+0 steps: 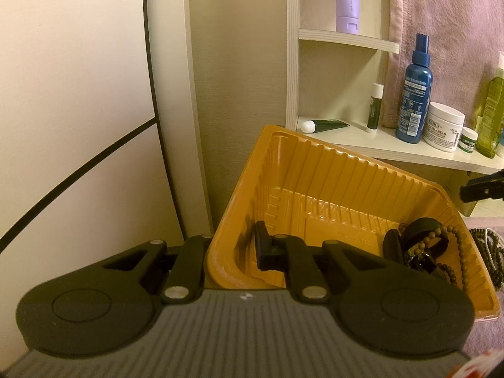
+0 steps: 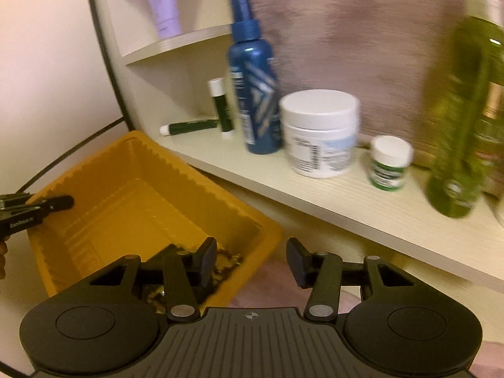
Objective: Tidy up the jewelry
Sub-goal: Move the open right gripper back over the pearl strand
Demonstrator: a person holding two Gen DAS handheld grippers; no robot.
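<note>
One orange tray, tilted, its near wall pinched between the pressed-together pads of the left hand-held gripper. Inside its right corner, one heap of jewelry: a brown bead strand and a black band, tangled. More dark beads lying outside, just right of the tray. Right hand-held gripper spread above the tray's corner, nothing between the pads. On the shelf: one blue spray bottle, two white jars, one green bottle, two small green tubes.
</note>
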